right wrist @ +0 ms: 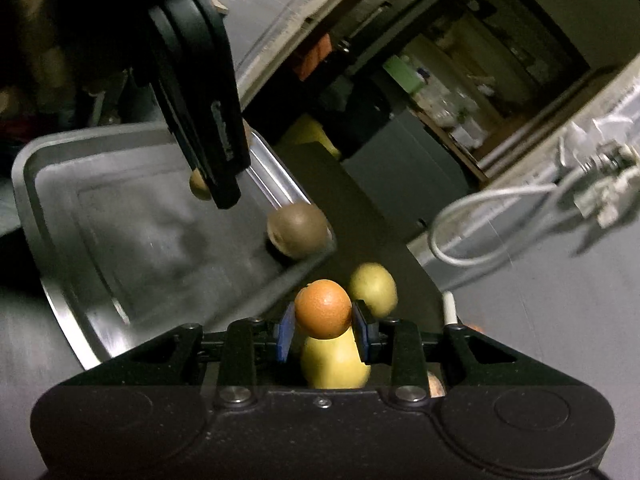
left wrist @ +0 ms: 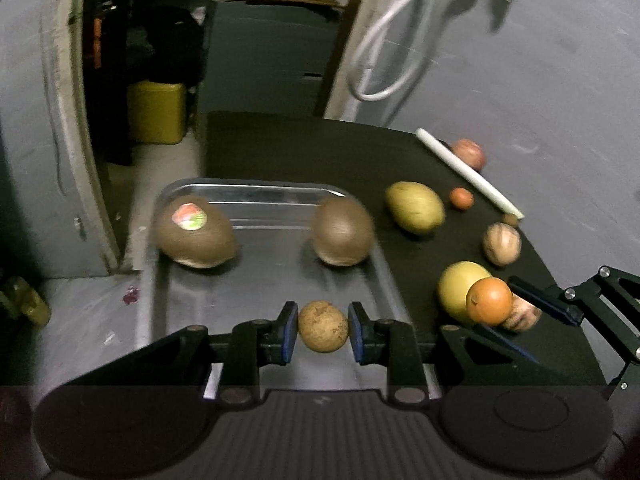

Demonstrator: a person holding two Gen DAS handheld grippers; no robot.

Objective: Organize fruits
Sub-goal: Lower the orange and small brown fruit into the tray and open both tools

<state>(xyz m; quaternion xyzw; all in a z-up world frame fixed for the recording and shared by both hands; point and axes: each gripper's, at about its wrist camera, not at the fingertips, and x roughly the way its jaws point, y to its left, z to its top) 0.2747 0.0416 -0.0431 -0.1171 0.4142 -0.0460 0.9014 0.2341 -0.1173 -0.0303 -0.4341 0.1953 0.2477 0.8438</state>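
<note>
My left gripper (left wrist: 323, 327) is shut on a small round tan fruit (left wrist: 323, 326), held over the near part of a metal tray (left wrist: 260, 190). Two brown kiwis (left wrist: 195, 233) (left wrist: 343, 231) lie in that tray. My right gripper (right wrist: 323, 330) is shut on a small orange fruit (right wrist: 323, 308), above a yellow fruit (right wrist: 334, 364) on the dark mat. In the left wrist view that orange fruit (left wrist: 489, 301) shows at the right, between the right gripper's fingers (left wrist: 540, 300). In the right wrist view the left gripper's body (right wrist: 204, 112) hangs over the tray (right wrist: 56, 216).
On the dark mat (left wrist: 304, 152) right of the tray lie a yellow-green fruit (left wrist: 415, 207), a walnut (left wrist: 501, 243), a tiny orange fruit (left wrist: 461, 198), a reddish fruit (left wrist: 469, 153) and a white stick (left wrist: 468, 172). A yellow box (left wrist: 157, 112) and a white cable (left wrist: 384, 60) are behind.
</note>
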